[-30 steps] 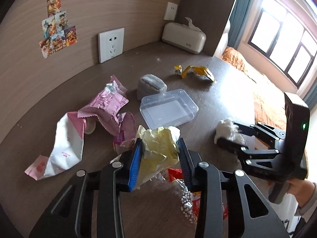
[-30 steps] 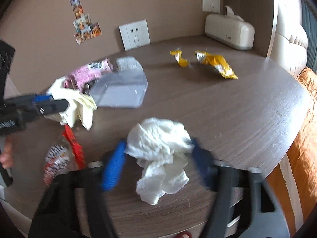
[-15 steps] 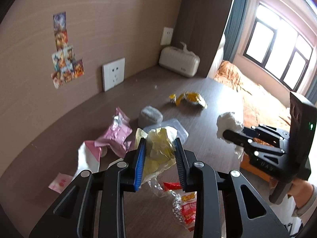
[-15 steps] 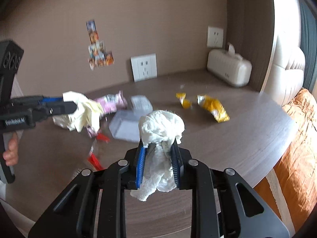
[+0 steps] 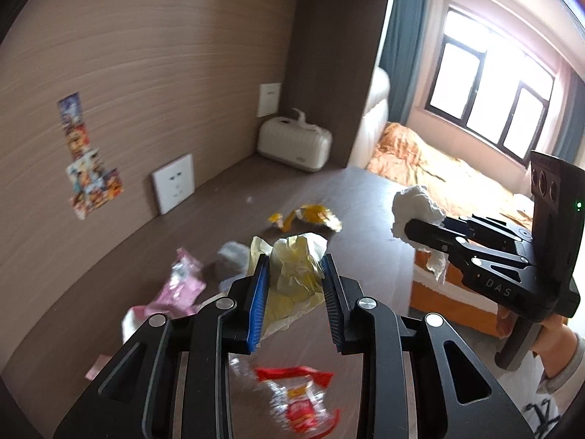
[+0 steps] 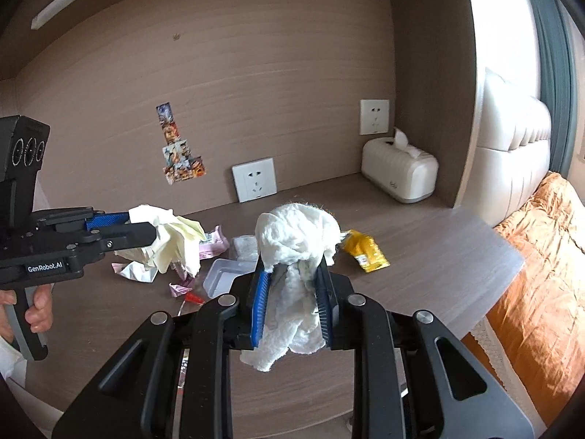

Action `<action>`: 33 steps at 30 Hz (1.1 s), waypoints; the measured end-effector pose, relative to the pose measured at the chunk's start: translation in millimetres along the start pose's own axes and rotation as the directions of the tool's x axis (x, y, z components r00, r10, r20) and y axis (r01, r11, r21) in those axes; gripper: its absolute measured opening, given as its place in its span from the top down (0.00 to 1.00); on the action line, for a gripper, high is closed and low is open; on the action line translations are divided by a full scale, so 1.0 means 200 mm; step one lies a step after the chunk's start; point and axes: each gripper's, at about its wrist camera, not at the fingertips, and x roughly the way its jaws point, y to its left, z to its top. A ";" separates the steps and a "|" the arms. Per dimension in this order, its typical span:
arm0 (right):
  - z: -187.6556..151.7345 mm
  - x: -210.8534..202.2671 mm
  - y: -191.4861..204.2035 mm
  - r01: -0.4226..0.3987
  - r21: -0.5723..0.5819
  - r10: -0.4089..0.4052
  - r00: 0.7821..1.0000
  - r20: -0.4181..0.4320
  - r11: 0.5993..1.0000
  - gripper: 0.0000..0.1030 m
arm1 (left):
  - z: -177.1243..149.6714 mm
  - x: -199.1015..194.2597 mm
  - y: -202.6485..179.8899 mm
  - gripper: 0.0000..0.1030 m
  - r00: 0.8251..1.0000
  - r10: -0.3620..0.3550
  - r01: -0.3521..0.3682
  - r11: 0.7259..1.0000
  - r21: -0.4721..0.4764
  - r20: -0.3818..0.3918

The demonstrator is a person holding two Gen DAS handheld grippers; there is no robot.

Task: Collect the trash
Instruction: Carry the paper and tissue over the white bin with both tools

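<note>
White tissue wad (image 6: 296, 252) hanging lengthwise, clamped in right gripper (image 6: 291, 274), left gripper (image 5: 295, 270) pinching upright yellow wrapper (image 5: 294, 278)

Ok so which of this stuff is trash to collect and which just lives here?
Trash:
- yellow paper, held in the left tool
- white tissue wad, held in the right tool
- yellow wrapper
- pink wrapper
- red packet

Not trash:
- tissue box
- wall sockets
- stickers
</note>
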 end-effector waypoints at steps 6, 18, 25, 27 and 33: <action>-0.01 -0.09 -0.13 0.048 0.023 -0.048 0.999 0.004 0.999 0.76 | 0.05 0.09 -0.16 0.72 0.998 -0.059 0.059 0.997 0.042 -0.013; -0.10 -0.28 -0.44 0.160 0.098 -0.159 0.987 -0.011 0.982 0.76 | 0.13 0.28 -0.54 0.72 0.980 -0.191 0.197 0.972 0.125 -0.061; -0.18 -0.38 -0.62 0.223 0.146 -0.220 0.975 -0.033 0.964 0.76 | 0.15 0.43 -0.76 0.72 0.959 -0.260 0.275 0.947 0.166 -0.109; -0.21 -0.41 -0.67 0.239 0.163 -0.236 0.971 -0.039 0.957 0.76 | 0.15 0.47 -0.83 0.72 0.953 -0.276 0.295 0.939 0.175 -0.126; -0.27 -0.48 -0.81 0.268 0.200 -0.262 0.963 -0.055 0.942 0.76 | 0.16 0.59 -0.99 0.72 0.938 -0.306 0.334 0.922 0.197 -0.162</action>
